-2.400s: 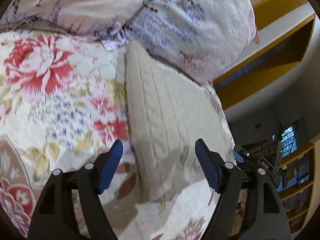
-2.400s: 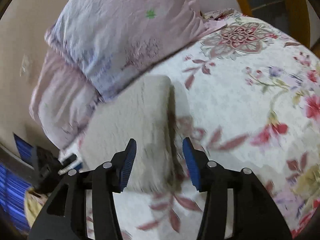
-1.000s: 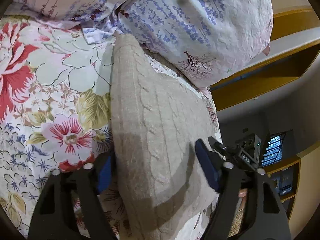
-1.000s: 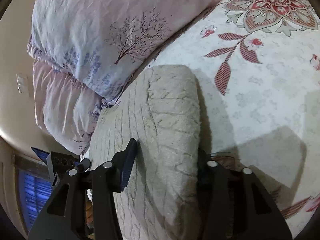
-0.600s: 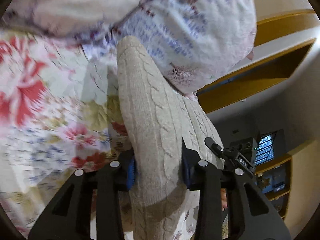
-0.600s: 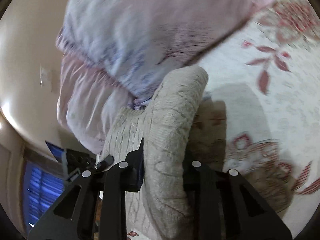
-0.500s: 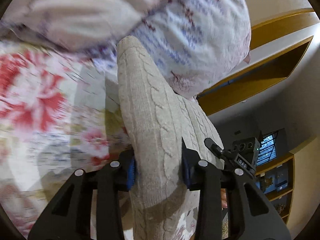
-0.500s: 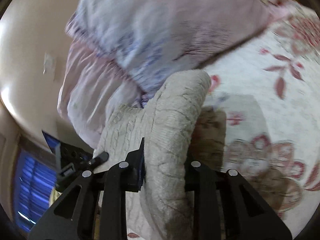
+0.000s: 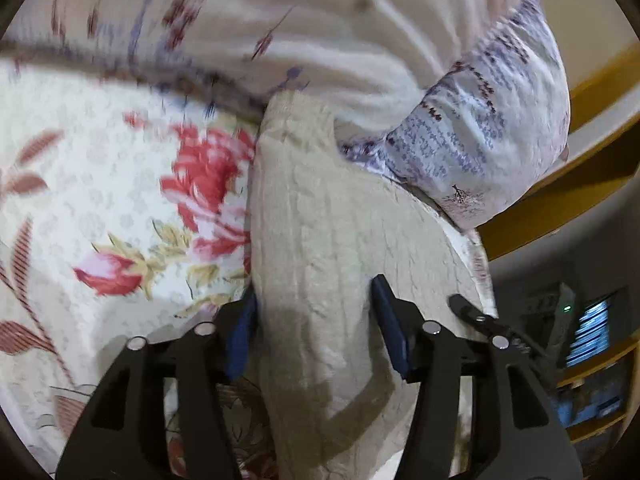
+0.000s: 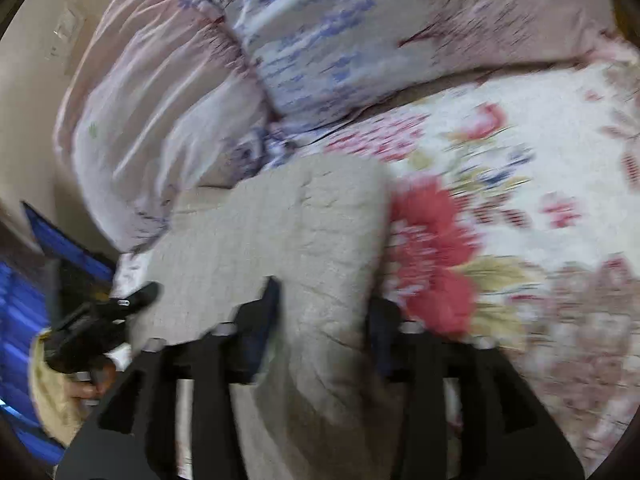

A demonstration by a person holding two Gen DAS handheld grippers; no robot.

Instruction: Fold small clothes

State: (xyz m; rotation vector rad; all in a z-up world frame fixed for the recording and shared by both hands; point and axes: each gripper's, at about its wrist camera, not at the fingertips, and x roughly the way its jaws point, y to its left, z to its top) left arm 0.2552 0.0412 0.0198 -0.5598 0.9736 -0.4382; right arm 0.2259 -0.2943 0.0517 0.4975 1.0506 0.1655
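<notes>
Garment: a beige cable-knit sweater [image 9: 320, 248], already folded into a thick bundle, is seen lying on the floral bedspread [image 9: 100, 208] at its head edge, its far end pressed against the lavender-print pillow [image 9: 492, 140].

Left gripper: the left gripper [image 9: 316, 320] is set astride the near end of the bundle. Its jaws have just been opening; the knit is between them. The left pad is touching or just beside the fold, the right one appears to have a sliver of gap, and no pinch is seen.

Right gripper: the right gripper [image 10: 324, 316] is placed over the bundle's other near corner. Its jaws have also just been opening, with the knit between them. Heavy blur is present, so contact at the pads cannot be told for certain; it is judged released.

Step in hand: the bundle is judged to be in the course of being let go at the pillow.

Risk, snagging: loose knit could be caught on a pad if the grippers are drawn back before the jaws are fully clear, and the top layer would be dragged open.

Risk, springing: the thick fold may relax by itself once unsupported, since the knit is bulky.

Risk, crowding: the far end may be buckled by the pillow.
</notes>
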